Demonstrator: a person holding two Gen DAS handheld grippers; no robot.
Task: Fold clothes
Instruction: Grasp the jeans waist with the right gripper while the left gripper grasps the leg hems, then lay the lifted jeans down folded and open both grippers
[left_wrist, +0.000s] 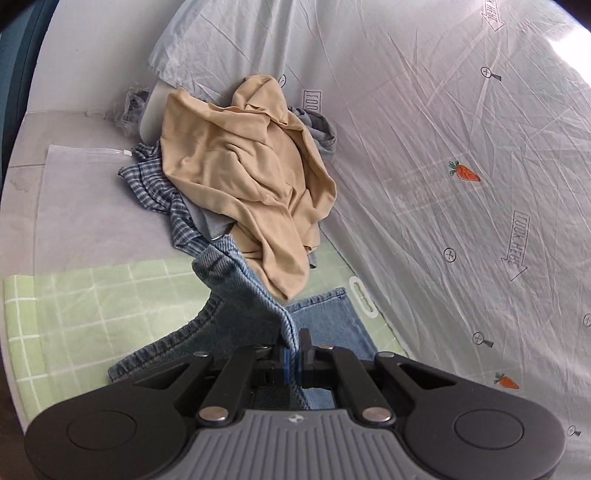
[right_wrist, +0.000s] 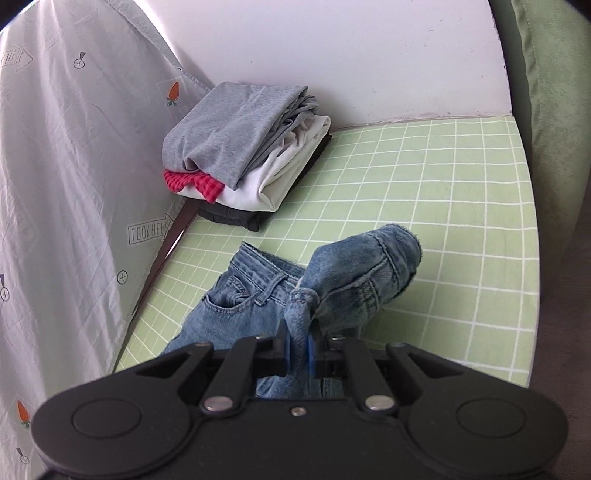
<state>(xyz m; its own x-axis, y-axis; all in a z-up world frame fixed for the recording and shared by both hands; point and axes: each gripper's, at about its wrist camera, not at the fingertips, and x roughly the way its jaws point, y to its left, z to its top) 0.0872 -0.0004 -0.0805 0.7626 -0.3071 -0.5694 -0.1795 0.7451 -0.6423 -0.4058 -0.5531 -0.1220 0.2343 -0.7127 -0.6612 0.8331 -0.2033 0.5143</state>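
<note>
Blue jeans (left_wrist: 236, 306) lie on the green checked mat (left_wrist: 74, 306). My left gripper (left_wrist: 294, 350) is shut on a fold of the denim and holds it raised above the mat. In the right wrist view the jeans (right_wrist: 236, 299) show their waistband and pocket flat on the mat (right_wrist: 443, 206). My right gripper (right_wrist: 297, 347) is shut on a bunched part of the jeans, with a leg end (right_wrist: 373, 262) lifted off the mat.
A pile of unfolded clothes, a tan hoodie (left_wrist: 243, 173) over a blue plaid shirt (left_wrist: 155, 184), lies beyond the jeans. A folded stack (right_wrist: 251, 147) of grey, white, red and black garments sits by the wall. A carrot-print sheet (left_wrist: 461, 166) hangs alongside.
</note>
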